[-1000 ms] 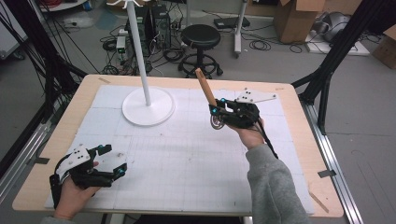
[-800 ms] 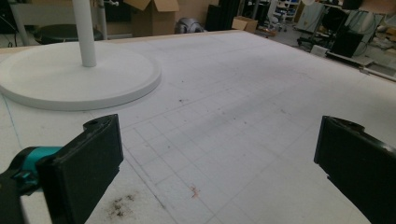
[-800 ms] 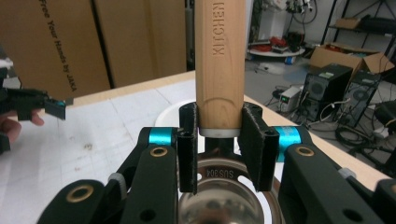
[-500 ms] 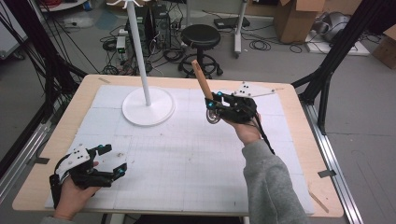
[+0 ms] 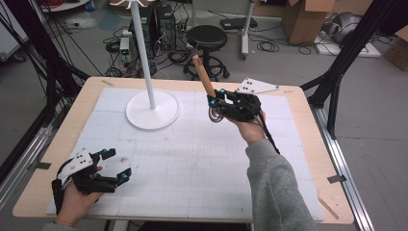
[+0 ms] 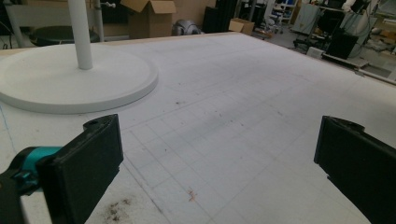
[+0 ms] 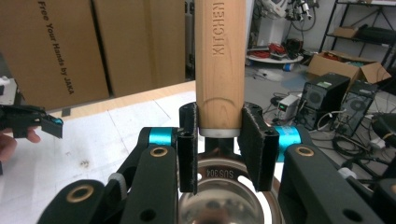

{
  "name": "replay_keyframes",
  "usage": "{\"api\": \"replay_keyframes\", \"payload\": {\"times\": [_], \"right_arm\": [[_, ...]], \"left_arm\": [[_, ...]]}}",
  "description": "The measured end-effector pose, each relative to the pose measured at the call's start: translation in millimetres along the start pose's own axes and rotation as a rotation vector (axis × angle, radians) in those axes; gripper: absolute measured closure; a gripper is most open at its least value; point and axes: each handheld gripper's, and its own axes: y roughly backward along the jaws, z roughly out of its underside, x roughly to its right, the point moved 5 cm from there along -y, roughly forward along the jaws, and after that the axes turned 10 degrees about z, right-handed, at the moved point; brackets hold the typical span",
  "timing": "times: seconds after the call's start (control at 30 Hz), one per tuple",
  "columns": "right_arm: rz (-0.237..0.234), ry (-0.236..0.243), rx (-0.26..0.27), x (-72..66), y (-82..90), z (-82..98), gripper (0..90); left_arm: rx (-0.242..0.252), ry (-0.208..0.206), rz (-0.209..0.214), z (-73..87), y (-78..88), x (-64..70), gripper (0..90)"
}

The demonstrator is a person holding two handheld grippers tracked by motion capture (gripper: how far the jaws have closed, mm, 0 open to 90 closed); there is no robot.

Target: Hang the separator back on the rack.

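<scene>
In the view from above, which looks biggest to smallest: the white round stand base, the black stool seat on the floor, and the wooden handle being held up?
1. White stand base, clearly widest.
2. Black stool seat; it sits farther back, so its real size is unsure.
3. Wooden handle clamped in the right gripper, long but thin.

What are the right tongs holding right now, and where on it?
The right tongs clamp a wooden-handled steel ladle at the handle's lower end, just above the metal bowl. The left tongs hold nothing.
</scene>
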Motion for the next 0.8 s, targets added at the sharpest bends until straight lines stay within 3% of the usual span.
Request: {"api": "replay_keyframes", "payload": {"times": [0.33,0.8], "right_arm": [[-0.012,0.002,0.012,-7.0,-8.0,-15.2,70.1],[-0.035,-0.01,0.015,-5.7,-15.5,-28.6,70.1]], "left_arm": [[0.006,0.001,0.001,-0.9,0.0,1.3,1.8],[0.011,0.006,-0.002,-0.8,2.3,0.2,1.8]]}}
